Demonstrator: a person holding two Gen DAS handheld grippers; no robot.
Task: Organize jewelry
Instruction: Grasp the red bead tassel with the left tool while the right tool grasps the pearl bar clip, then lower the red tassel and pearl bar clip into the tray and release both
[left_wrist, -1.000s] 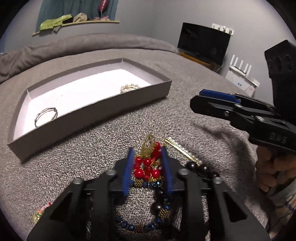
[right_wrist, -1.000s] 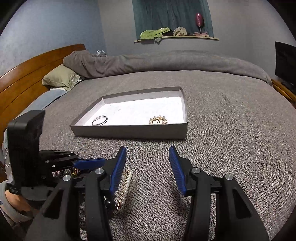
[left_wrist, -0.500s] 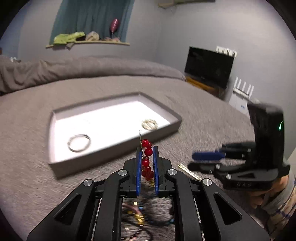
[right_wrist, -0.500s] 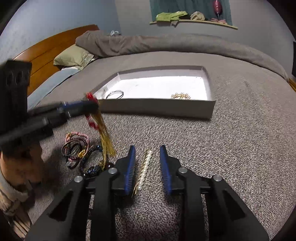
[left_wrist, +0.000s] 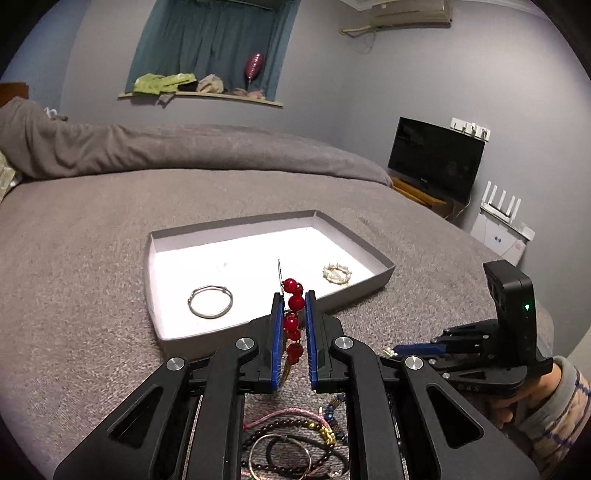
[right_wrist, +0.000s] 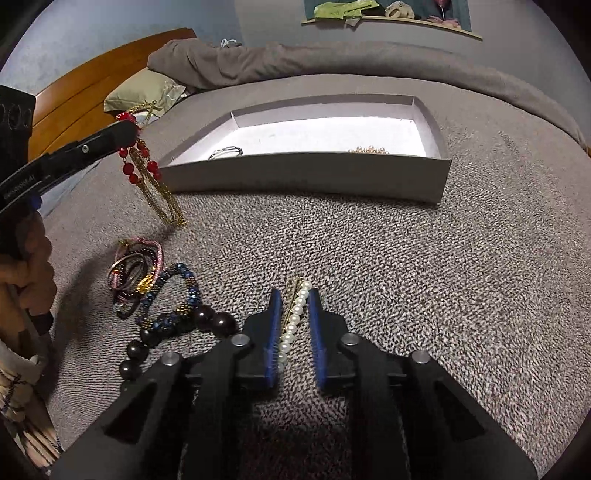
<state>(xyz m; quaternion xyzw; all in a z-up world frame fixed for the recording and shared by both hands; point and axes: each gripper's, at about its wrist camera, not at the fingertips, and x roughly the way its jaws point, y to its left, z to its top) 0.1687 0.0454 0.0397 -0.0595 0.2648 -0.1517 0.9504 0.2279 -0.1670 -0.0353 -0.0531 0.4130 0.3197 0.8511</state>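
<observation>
My left gripper (left_wrist: 293, 300) is shut on a strand of red beads (left_wrist: 295, 303) and holds it in the air in front of the grey box (left_wrist: 369, 291). In the right wrist view the left gripper (right_wrist: 125, 133) is at the left, and the red beads (right_wrist: 129, 168) hang from it with a gold chain (right_wrist: 164, 201). My right gripper (right_wrist: 294, 293) is low over the bed, its jaws closing around a pearl hairpin (right_wrist: 295, 317) that lies flat, with small gaps still showing. The box (right_wrist: 303, 177) holds a silver bangle (left_wrist: 209, 301) and a pearl brooch (left_wrist: 337, 274).
A tangle of bracelets (right_wrist: 136, 273), a blue beaded one (right_wrist: 184, 291) and a string of dark round beads (right_wrist: 214, 321) lie on the grey bedspread left of the right gripper. A rolled blanket (right_wrist: 258, 59), pillow (right_wrist: 144, 92) and wooden headboard (right_wrist: 92, 85) are beyond; a TV (left_wrist: 436, 158) stands at right.
The left gripper shut on the red beads and lifted them off the bed toward the box. The right gripper came down over the pearl hairpin and its jaws narrowed around it.
</observation>
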